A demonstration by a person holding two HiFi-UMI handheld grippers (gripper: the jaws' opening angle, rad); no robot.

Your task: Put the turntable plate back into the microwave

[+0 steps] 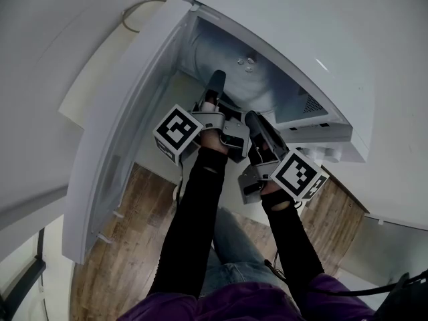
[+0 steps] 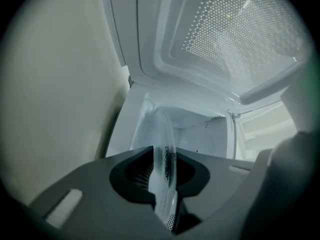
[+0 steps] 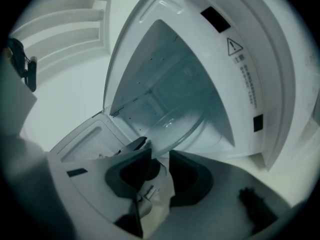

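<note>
Both black-sleeved arms (image 1: pixel 200 206) reach toward the microwave (image 1: pixel 334 59), left claw (image 2: pixel 165 171) clamping the turntable plate (image 2: pixel 163 131) rim, right claw (image 3: pixel 160 166) open.

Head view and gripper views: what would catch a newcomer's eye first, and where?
The clear glass turntable plate, gripped edge-on in the left tongs, reaches into the open microwave. In the head view, black-and-white marker cubes sit before the cavity, and the door hangs wide at left.
</note>
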